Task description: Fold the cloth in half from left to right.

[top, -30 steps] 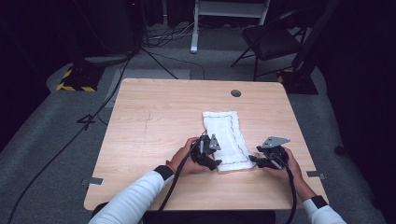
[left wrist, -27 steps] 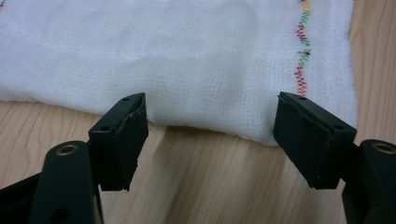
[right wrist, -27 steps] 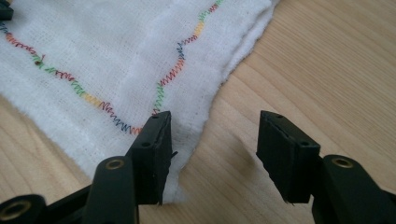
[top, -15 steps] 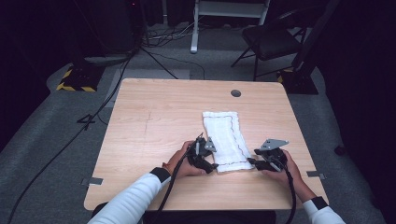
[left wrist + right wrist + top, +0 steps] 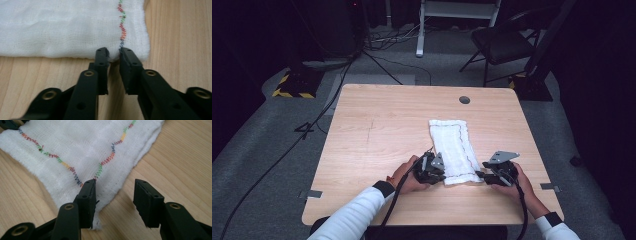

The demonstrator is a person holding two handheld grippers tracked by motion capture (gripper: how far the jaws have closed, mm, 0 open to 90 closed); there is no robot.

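A white cloth [image 5: 454,145] with a multicoloured zigzag stitch lies flat on the wooden table [image 5: 377,130]. My left gripper [image 5: 443,176] is at the cloth's near left corner. In the left gripper view its jaws [image 5: 113,53] stand nearly together, pinching the edge of the cloth [image 5: 62,27] beside the stitch line. My right gripper [image 5: 479,176] is at the near right corner. Its jaws [image 5: 116,187] have just been closing and stand apart, with the corner of the cloth [image 5: 75,147] lying between and under them, not pressed.
A round cable hole [image 5: 464,99] sits near the table's far edge. Behind the table stand a black chair [image 5: 502,42] and a white stand [image 5: 457,10], with cables on the grey floor [image 5: 287,150]. Bare wood lies left of the cloth.
Both hands stay at the cloth's near corners, and the cloth has not shifted. The left gripper sits a touch nearer the table's front edge than before.
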